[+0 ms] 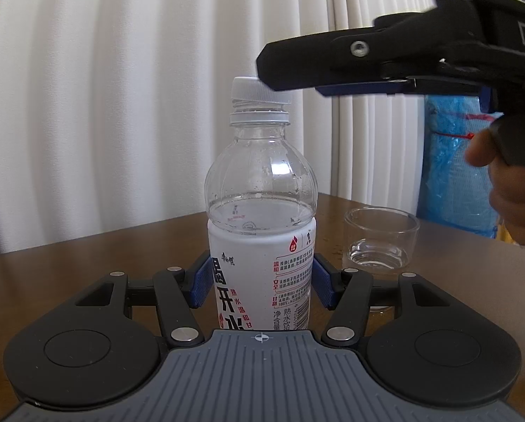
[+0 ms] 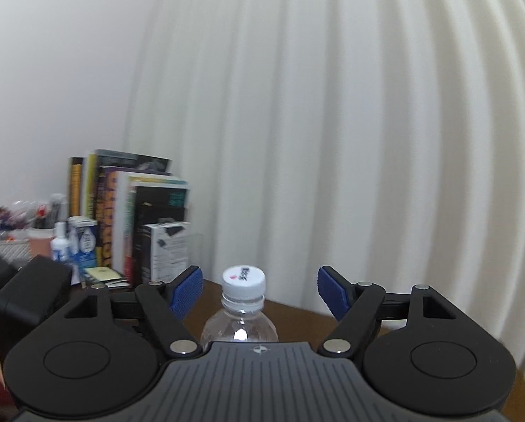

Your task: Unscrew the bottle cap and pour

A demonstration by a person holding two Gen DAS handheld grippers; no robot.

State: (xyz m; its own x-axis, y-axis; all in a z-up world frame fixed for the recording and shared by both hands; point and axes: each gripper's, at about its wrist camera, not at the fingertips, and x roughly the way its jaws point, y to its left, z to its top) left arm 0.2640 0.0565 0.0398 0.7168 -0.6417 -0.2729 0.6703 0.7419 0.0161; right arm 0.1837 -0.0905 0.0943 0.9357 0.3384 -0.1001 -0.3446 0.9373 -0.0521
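Blue pads of the left claw (image 1: 261, 283) press on both sides of the labelled body of a water bottle (image 1: 260, 211), holding it upright on the brown counter (image 1: 86, 256). Its white cap (image 1: 257, 91) sits crooked on the neck, tilted and loosened on the threads. Level with that cap, the right claw (image 2: 260, 290) stands wide apart, one blue pad on either side of the cap and neither touching it; it holds nothing. A hand (image 1: 508, 190) grips that claw's handle. Beyond the left claw and to the bottle's right, a short clear glass (image 1: 382, 239) stands on the counter, near but apart. Books (image 2: 128, 211) stand off past the right claw's left finger.
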